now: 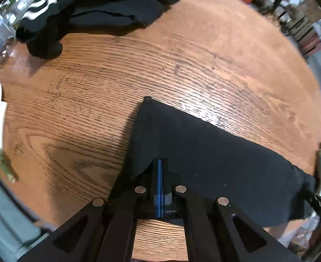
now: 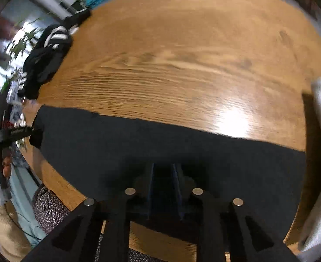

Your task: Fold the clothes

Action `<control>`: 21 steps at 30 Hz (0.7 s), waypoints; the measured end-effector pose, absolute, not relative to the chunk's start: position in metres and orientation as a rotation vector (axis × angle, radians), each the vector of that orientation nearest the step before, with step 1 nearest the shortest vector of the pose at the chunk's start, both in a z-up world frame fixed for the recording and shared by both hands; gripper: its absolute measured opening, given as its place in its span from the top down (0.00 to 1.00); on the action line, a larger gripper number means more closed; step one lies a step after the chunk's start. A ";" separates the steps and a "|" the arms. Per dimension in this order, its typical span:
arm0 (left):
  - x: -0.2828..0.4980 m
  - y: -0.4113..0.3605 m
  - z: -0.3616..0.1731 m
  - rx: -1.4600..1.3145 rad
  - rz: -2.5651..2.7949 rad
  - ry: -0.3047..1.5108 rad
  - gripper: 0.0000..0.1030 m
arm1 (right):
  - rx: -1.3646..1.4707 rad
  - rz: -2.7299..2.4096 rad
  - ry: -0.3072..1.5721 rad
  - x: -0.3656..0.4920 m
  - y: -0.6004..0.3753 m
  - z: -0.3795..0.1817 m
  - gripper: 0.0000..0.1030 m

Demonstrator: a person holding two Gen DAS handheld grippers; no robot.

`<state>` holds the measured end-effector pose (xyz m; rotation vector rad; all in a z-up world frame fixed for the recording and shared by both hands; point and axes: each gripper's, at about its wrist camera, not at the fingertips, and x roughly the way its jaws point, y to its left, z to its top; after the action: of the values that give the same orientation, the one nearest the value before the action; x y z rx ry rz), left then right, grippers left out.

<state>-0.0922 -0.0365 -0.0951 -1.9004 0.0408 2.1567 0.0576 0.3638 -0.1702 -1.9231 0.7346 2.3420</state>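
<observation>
At lower centre of the left wrist view, the left gripper [image 1: 160, 170] has its jaws pressed together on the edge of a black garment [image 1: 215, 152] lying flat on the wooden table [image 1: 116, 76]. Right gripper [image 2: 163, 174] jaws stand narrowly apart over that cloth. Dark clothes pile [image 1: 84, 11] at upper left.

A round oak-grained bench [image 2: 182, 50] fills both views, a bright glare [image 2: 232, 120] on its wood. Beyond its far edge stand blurred dark chairs [image 1: 291, 19], perhaps; leafy plants [image 2: 23, 41] sit at its left before bright windows.
</observation>
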 end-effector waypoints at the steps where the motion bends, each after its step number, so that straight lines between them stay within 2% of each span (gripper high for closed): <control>1: -0.091 -0.043 -0.097 -1.874 2.146 0.013 0.99 | -1.896 2.325 0.799 0.064 0.380 -0.172 0.85; 2: -0.089 -0.048 -0.098 -1.851 2.137 -0.010 0.99 | -1.867 2.301 0.843 0.072 0.398 -0.173 0.82; 5: -0.089 -0.053 -0.099 -1.845 2.129 -0.042 0.99 | -1.777 2.237 0.938 0.103 0.450 -0.174 0.85; 7: -0.090 -0.052 -0.095 -1.865 2.141 -0.045 0.99 | -1.716 2.168 0.850 0.122 0.472 -0.171 0.79; 9: -0.079 -0.036 -0.084 -1.843 2.162 0.047 0.99 | -1.657 2.193 0.802 0.142 0.474 -0.160 0.79; 12: -0.048 0.016 -0.068 -1.770 2.067 0.162 0.99 | -1.637 2.349 0.836 0.160 0.446 -0.143 0.76; 13: -0.038 0.027 -0.068 -1.740 2.052 0.226 0.99 | -1.662 2.382 0.815 0.163 0.435 -0.143 0.71; 16: -0.013 0.048 -0.080 -1.712 2.017 0.401 0.99 | -1.717 2.388 0.730 0.173 0.419 -0.153 0.71; 18: -0.014 0.036 -0.092 -1.749 2.023 0.387 0.99 | -1.708 2.359 0.671 0.182 0.424 -0.162 0.73; 20: -0.019 0.024 -0.096 -1.763 2.031 0.267 0.99 | -1.646 2.340 0.680 0.194 0.433 -0.167 0.79; 21: -0.017 0.023 -0.093 -1.761 2.058 0.267 0.99 | -1.612 2.341 0.645 0.197 0.430 -0.162 0.79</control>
<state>-0.0167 0.0232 -0.0927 -1.7613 0.2671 2.0576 0.1975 0.4296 -0.1623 -1.6122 0.6452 2.3407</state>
